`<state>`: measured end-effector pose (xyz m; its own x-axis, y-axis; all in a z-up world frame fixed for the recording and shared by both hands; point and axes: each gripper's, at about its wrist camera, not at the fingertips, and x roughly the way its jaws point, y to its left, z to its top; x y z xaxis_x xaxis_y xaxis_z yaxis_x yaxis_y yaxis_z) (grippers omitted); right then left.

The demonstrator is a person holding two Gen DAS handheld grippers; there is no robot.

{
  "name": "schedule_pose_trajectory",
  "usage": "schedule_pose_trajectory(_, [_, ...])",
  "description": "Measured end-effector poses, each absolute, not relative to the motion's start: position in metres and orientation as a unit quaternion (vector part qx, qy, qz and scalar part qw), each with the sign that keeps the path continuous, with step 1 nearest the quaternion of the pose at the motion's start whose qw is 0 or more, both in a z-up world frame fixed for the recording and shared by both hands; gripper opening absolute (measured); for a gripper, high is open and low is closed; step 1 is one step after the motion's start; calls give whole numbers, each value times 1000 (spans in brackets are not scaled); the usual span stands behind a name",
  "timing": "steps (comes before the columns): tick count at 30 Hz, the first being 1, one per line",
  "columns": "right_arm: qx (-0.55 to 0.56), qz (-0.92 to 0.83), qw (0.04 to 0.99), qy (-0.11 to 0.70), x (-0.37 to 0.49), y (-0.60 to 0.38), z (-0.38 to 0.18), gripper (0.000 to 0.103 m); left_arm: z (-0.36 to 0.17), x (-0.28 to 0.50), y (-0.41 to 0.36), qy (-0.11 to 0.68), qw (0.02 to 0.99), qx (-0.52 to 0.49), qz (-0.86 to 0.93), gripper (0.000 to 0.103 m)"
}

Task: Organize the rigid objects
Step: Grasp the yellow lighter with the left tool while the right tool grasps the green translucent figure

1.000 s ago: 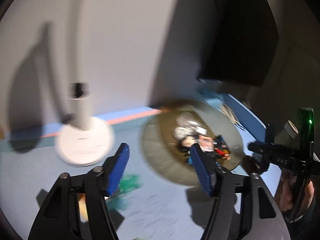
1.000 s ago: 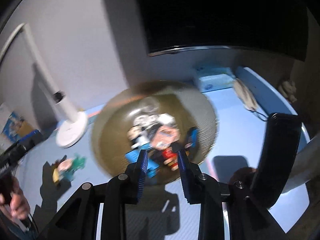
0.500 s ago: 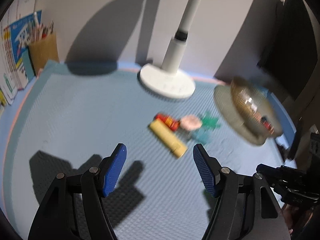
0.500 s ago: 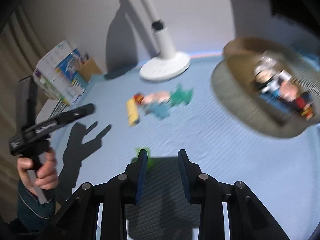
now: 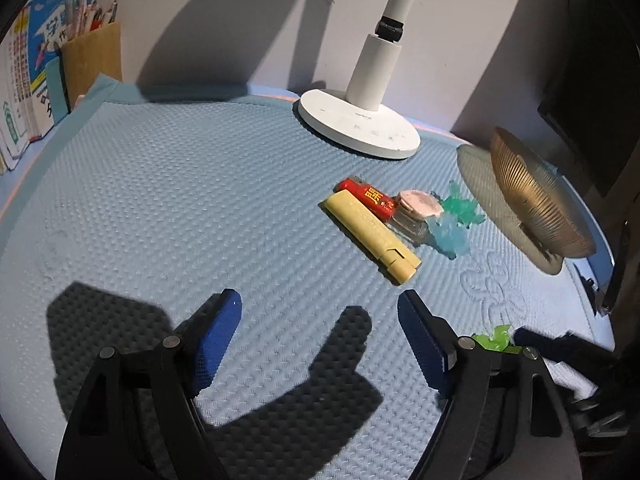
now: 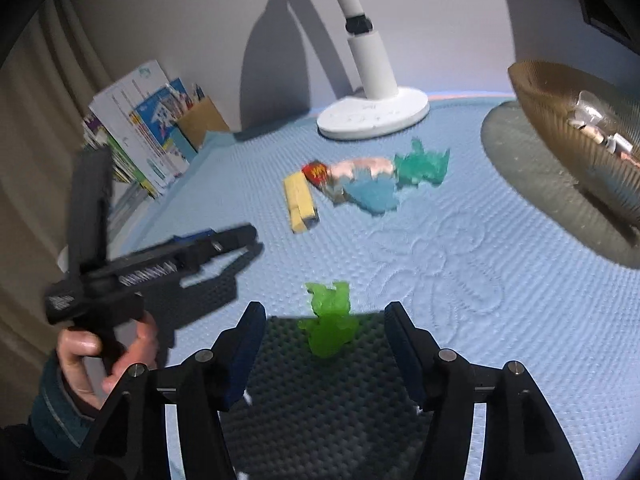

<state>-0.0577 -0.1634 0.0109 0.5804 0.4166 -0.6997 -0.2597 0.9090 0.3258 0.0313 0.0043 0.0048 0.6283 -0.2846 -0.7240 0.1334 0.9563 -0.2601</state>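
Covering the worktop (image 5: 168, 184) is a dimpled blue mat, and on it, largest first, stands a white lamp base (image 5: 358, 130) with its stem rising out of frame, then a ribbed golden bowl (image 5: 532, 200) at the right; in the right wrist view its far side is cut off and only a few small items inside show. Between lamp and bowl lies a tight cluster. The yellow lighter (image 5: 372, 232) is the longest piece, lying flat with its long axis running diagonally, cap end toward the left tongs (image 5: 320, 320). A red lighter (image 5: 370, 198) lies alongside it, touching and parallel. Next to that sits a small glass jar with a pink lid (image 5: 416, 214), and against the jar lean two crumpled translucent pieces, one blue (image 5: 448, 236) and one teal (image 5: 460, 204). Apart from the cluster, a green translucent piece (image 6: 330, 318) rests on the mat near the right tongs (image 6: 324, 332); what it is I cannot make out.

The left tongs have just been widening and stand well apart over bare mat, gripping nothing. The right tongs have also just been spreading; the green piece lies between their tips, and the pads do not press on it. In the right wrist view the left tongs and the hand (image 6: 104, 356) holding them are blurred. Books and a pen holder (image 5: 92, 60) at the far left corner are partly cut off.
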Motion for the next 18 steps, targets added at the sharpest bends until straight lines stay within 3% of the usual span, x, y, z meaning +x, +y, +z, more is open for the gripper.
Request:
schedule_pose_trajectory(8, [61, 174, 889, 419, -60, -155, 7, 60, 5, 33, -9, 428, 896, -62, -98, 79])
schedule_pose_trajectory(12, [62, 180, 887, 420, -58, -156, 6, 60, 11, 49, -17, 443, 882, -103, -126, 79])
schedule_pose_trajectory(18, [55, 185, 888, 418, -59, -154, 6, 60, 8, 78, -52, 442, 891, -43, -98, 78])
